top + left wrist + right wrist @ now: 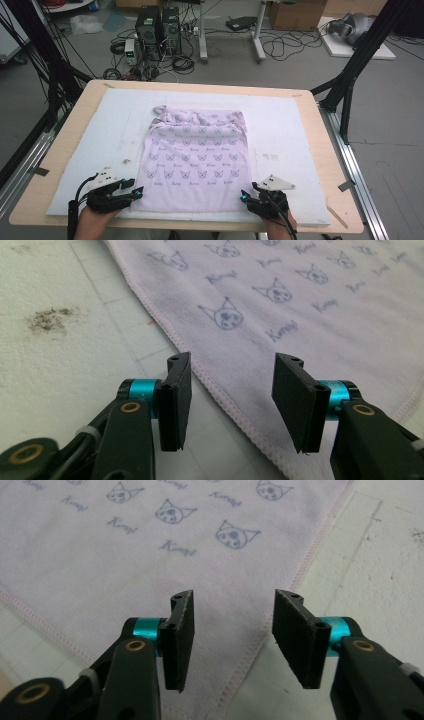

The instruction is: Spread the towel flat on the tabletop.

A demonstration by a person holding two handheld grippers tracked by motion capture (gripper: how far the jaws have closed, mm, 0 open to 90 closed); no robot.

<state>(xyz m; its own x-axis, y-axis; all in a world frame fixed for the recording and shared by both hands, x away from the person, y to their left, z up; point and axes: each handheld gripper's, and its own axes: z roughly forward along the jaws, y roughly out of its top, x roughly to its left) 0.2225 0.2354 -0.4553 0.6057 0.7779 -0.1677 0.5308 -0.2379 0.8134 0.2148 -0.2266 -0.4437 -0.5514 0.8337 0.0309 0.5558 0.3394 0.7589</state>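
A pale lilac towel (195,160) printed with small cat faces lies flat on a white mat (85,150), its far end bunched up. My left gripper (137,192) sits low at the towel's near left corner. In the left gripper view the left gripper (232,390) is open, with the towel's (300,300) stitched edge running on the mat between its jaws. My right gripper (247,196) is at the near right corner. In the right gripper view the right gripper (232,630) is also open, over the towel's (150,545) hemmed corner. Neither gripper's pads press on the cloth.
The mat covers most of a wooden table (327,165). A dark smudge (50,320) marks the mat left of the towel. Black frame posts (350,65) stand at both far corners. Computer towers (159,30) and cables lie on the floor beyond.
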